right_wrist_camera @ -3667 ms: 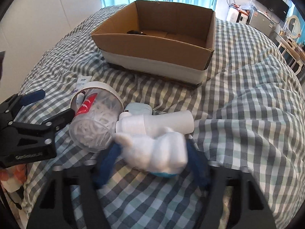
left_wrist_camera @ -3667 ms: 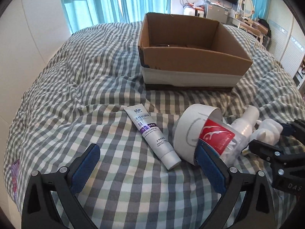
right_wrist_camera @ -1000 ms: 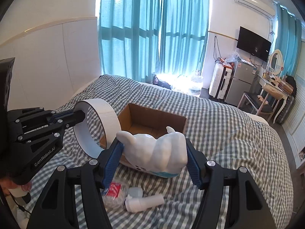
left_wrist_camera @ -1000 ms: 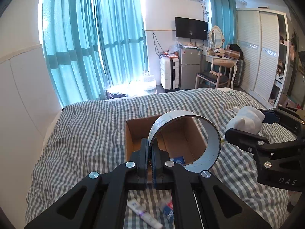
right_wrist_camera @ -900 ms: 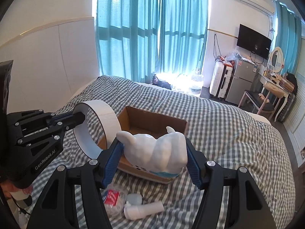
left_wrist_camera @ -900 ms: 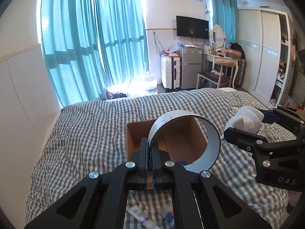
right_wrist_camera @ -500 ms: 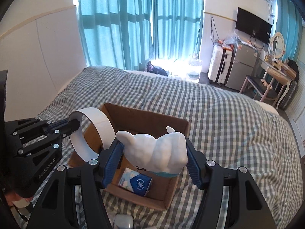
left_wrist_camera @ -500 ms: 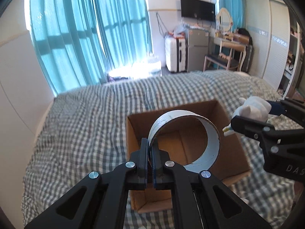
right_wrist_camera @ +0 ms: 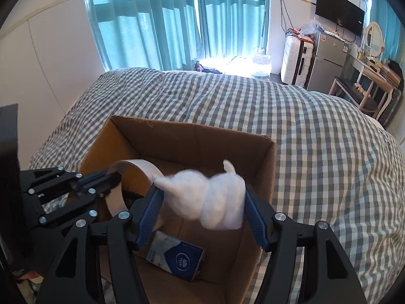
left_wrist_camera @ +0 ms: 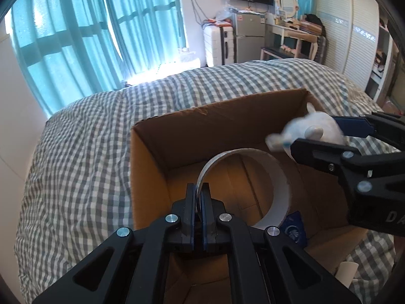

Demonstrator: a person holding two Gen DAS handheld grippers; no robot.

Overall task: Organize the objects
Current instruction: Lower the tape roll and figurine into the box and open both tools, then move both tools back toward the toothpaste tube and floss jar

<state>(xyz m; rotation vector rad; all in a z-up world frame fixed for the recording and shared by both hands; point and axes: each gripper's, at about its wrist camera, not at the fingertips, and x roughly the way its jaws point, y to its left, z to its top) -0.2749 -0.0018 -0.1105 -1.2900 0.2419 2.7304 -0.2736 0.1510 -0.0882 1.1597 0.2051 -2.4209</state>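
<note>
my left gripper [left_wrist_camera: 198, 197] is clamped on the thin wall of the white tape ring [left_wrist_camera: 265, 174], its two pads pressed nearly together with the ring's edge between them. the ring hangs upright over the inside of the cardboard box [left_wrist_camera: 149, 167]; i cannot tell whether its lower rim touches the box floor, because my own gripper body covers that part. from the right wrist camera the same ring [right_wrist_camera: 145, 168] is half hidden behind the left gripper [right_wrist_camera: 115, 177] and the toy.

my right gripper [right_wrist_camera: 201, 202] is closed on the white plush toy [right_wrist_camera: 210, 197], a blue pad on each flank. the toy is blurred in both views, so i can make out an ear or a limb sticking up and little else. it sits above the box's right side, near the right wall [right_wrist_camera: 272, 167]. in the left wrist camera the toy [left_wrist_camera: 311, 131] shows only in part, the right gripper [left_wrist_camera: 324, 136] arm covering its lower side.

on the box floor lies a blue and white packet [right_wrist_camera: 177, 255]; its printed emblem is too small to read. in the left view only a corner of that packet [left_wrist_camera: 295, 229] shows past the ring. at the lower right of that view a pale tube end [left_wrist_camera: 346, 272] pokes out beside the box, cut off by the frame. the box rests on a checked bedcover [right_wrist_camera: 316, 131].
</note>
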